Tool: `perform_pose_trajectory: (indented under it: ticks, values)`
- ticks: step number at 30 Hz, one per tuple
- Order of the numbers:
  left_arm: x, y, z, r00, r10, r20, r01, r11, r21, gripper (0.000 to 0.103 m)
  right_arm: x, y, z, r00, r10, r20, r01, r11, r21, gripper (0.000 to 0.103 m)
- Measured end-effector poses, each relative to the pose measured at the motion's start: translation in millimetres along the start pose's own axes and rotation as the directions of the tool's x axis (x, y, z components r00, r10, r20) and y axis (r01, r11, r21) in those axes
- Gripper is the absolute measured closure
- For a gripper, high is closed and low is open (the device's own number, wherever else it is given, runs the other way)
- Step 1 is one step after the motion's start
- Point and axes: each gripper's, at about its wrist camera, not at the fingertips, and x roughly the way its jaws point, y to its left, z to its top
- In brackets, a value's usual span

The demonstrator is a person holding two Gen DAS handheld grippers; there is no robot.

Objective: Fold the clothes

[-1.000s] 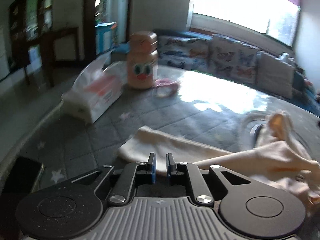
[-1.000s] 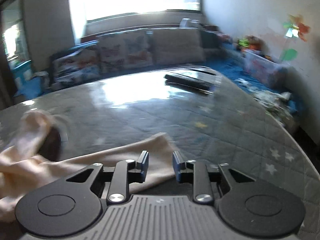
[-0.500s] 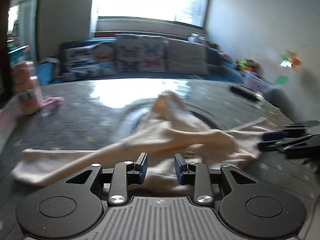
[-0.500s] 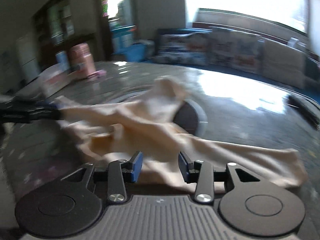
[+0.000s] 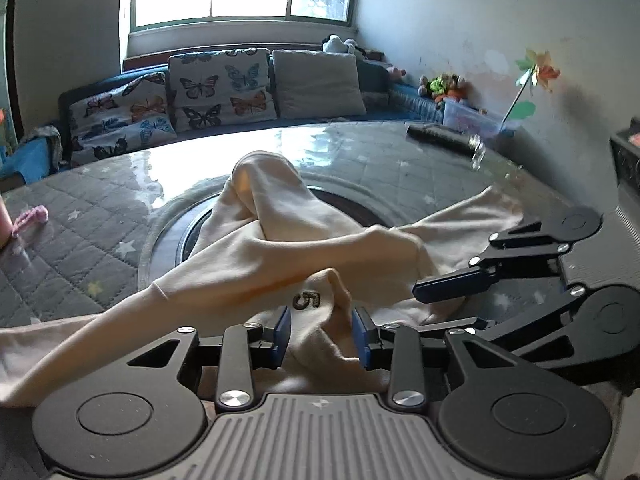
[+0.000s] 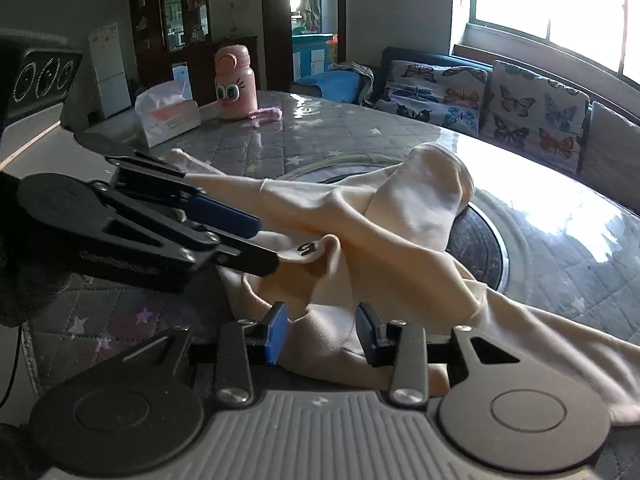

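A cream garment [image 5: 280,248] lies crumpled on the round table, one part bunched up high over the dark turntable; it also shows in the right wrist view [image 6: 400,240]. A tag marked "5" [image 5: 306,300] sits on its near fold. My left gripper [image 5: 320,334] is open, with its jaws on either side of that fold. My right gripper [image 6: 322,332] is open around a fold of the garment's near edge. Each gripper shows in the other's view, the right one [image 5: 448,306] coming in from the right and the left one [image 6: 256,240] from the left.
The table has a grey quilted star cover [image 6: 304,140] under glass and a dark turntable [image 6: 480,248] in the middle. A pink bottle [image 6: 234,84], a tissue box [image 6: 166,118] and a pink item [image 6: 266,113] stand far left. A dark remote [image 5: 440,138] lies far right. A sofa with cushions [image 5: 224,88] is behind.
Both grippers have swung in from the garment's outer ends to its near middle and face each other. Their jaws have opened wider and now straddle folds of the cloth.
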Motion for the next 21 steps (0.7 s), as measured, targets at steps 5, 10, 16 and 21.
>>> perform_pose_trajectory:
  ticks: [5,10,16,21]
  values:
    - [-4.2,-0.7,-5.0,1.0,0.003,0.007,-0.003,1.0,0.012,0.099,5.9,2.7,-3.3,1.0,-0.013,-0.005,0.013,1.0,0.002,0.096]
    - [-38.0,-1.8,-10.0,0.998,-0.03,0.053,0.028,0.999,0.034,0.099,-22.5,8.4,-6.2,1.0,0.001,0.029,0.0,1.0,-0.026,0.099]
    - [-68.0,-10.5,-30.9,0.995,-0.102,0.022,0.099,0.991,0.088,0.099,-53.0,22.8,-21.2,0.998,0.07,-0.007,-0.07,0.995,-0.068,0.099]
    - [-62.5,-13.3,-45.3,0.986,-0.15,-0.075,0.157,0.983,0.098,0.099,-53.8,28.3,-31.6,0.981,0.167,-0.097,-0.175,0.982,-0.075,0.096]
